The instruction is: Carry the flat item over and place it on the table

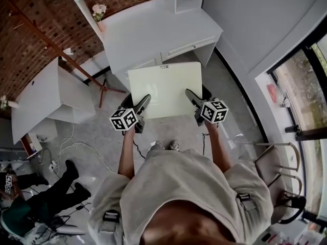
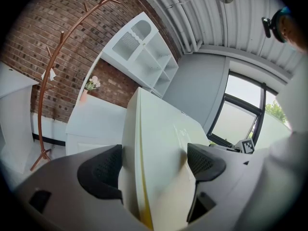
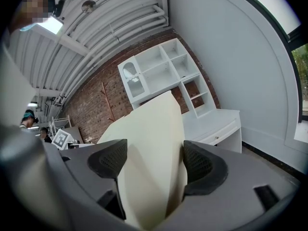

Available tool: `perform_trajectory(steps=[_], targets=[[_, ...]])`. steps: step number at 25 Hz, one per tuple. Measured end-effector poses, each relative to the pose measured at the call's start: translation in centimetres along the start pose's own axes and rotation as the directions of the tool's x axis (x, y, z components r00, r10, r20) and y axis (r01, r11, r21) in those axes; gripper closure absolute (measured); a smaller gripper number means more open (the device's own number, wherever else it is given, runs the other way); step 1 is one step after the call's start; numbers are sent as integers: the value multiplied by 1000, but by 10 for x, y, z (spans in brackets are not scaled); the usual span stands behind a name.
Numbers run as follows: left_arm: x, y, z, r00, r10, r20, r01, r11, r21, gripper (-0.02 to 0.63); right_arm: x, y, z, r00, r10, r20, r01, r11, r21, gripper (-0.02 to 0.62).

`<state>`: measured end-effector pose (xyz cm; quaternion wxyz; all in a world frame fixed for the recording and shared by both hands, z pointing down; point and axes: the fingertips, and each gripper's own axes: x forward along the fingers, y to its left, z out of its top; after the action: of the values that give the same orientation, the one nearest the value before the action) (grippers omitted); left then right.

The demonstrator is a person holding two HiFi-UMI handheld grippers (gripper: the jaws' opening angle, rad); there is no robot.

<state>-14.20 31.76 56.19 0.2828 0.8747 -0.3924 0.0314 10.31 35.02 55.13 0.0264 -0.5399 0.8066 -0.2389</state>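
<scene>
pinching the near edge of the flat cream board (image 1: 164,88), the fingers (image 2: 102,171) of the left gripper (image 1: 137,103) press on it from both sides close to its left corner; in the left gripper view the board stands edge-on between the dark pads, with a thin yellow line along its edge. the right gripper (image 1: 198,97) grips the same near edge towards the right corner, its fingers (image 3: 203,165) clamped against the two faces of the board. the board is in the air, carried by the two grippers alone, roughly level in the head view, ahead of the person's outstretched arms and above the grey floor. its far edge meets the near edge of the white bench (image 1: 153,29) in that view. at the far left of the bench stands a pot of pale flowers (image 1: 98,13). a white shelf unit (image 3: 163,71) rises at the far side of the bench against a brick wall (image 1: 30,45), and a copper coat stand (image 2: 44,100) stands to the left of it. another person (image 1: 46,198) is at the near left
</scene>
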Motion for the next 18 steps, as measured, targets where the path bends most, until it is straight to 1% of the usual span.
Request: perform_trajectory(steps=[10,18], targets=[[13,-12,-11,1000,3,2,-3,1000,-13,179,-8,-18,2,1000,-1,-5,1,1000,-5,218],[27,0,-8,1000,8,2,-8,1000,-22,179,10,-27,3,1000,3,-7,-3,1000,-7,218]])
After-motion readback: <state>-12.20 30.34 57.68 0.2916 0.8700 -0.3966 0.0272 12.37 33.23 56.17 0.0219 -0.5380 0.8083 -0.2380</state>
